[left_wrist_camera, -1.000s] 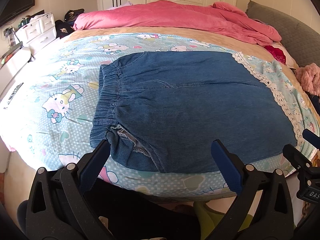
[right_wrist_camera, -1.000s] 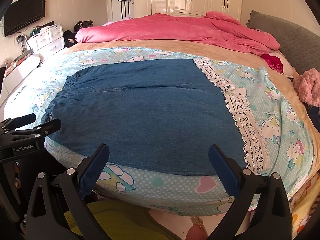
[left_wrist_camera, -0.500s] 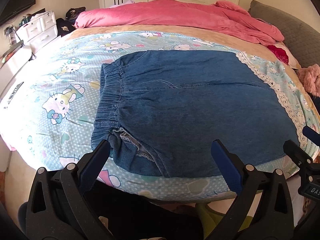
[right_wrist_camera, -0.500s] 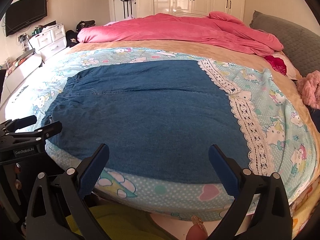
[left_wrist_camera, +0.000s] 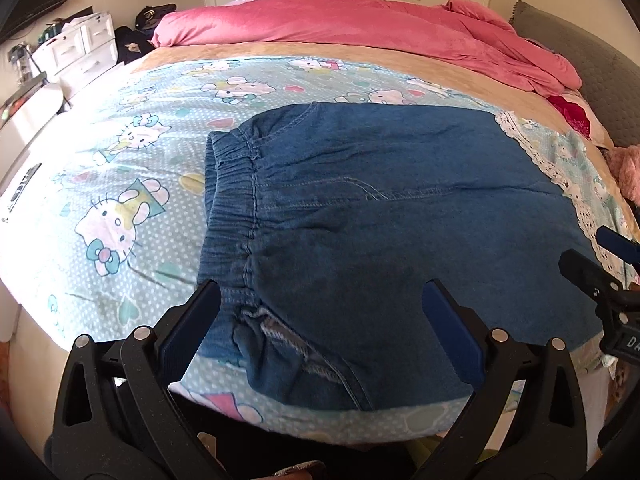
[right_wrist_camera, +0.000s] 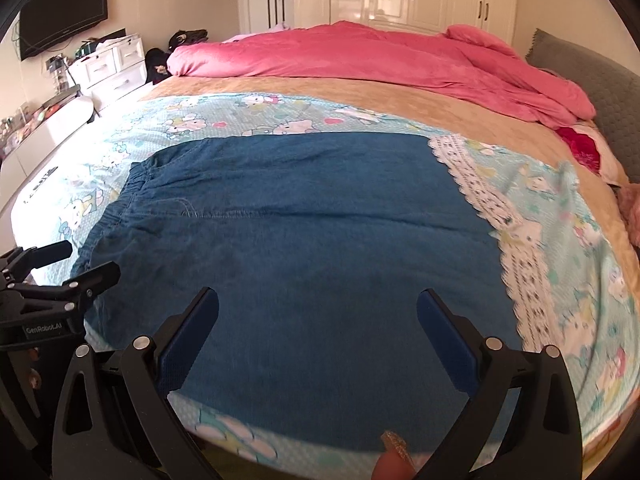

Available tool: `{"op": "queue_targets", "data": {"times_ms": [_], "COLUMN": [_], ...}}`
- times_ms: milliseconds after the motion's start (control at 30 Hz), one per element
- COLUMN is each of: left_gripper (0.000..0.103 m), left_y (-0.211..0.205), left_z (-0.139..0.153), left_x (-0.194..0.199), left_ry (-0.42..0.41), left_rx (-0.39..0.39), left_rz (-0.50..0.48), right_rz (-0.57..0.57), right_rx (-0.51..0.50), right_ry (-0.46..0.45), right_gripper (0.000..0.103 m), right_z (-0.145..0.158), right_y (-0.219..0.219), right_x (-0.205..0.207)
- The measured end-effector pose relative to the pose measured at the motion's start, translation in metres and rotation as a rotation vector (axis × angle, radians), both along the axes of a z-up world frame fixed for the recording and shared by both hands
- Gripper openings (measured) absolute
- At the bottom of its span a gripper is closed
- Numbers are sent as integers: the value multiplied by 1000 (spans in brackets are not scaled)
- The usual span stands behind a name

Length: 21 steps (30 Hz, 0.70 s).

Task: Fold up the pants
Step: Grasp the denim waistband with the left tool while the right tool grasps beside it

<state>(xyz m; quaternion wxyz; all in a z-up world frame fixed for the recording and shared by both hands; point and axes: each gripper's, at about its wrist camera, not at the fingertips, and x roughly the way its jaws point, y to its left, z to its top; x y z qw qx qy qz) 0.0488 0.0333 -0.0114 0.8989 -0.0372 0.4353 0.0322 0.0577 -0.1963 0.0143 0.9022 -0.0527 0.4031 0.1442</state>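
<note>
Beside the pants [left_wrist_camera: 400,240], near the bed [left_wrist_camera: 120,160] edge, both grippers' jaws are being held spread, presumably readied for gripping denim.

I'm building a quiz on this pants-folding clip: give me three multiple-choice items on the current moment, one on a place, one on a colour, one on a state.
1. Where does the pants' elastic waistband lie, seen from the left wrist?
A. left end
B. right end
C. far edge

2. What colour is the duvet bunched at the far side of the bed?
A. grey
B. pink
C. white

3. How are the left gripper and right gripper?
A. both shut on denim
B. one open, one shut
C. both open

Answers:
1 A, gathered band at the left.
2 B, plainly pink.
3 C, fingers wide apart, gripping nothing.
</note>
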Motion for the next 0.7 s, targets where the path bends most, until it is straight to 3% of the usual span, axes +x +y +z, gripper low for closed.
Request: {"op": "queue_targets", "data": {"times_ms": [533, 700], "left_gripper": [95, 95], "left_y": [62, 77], "left_z": [6, 2], "left_x": [77, 104], "left_ry": [21, 40], "left_rx": [-24, -19], "left_rz": [59, 64], "right_rz": [89, 140], "right_rx": [-104, -94], "right_ry": [-15, 16], "right_gripper": [99, 99], "right_z": [5, 2], "right_y": [54, 69], "right_x": [115, 145]}}
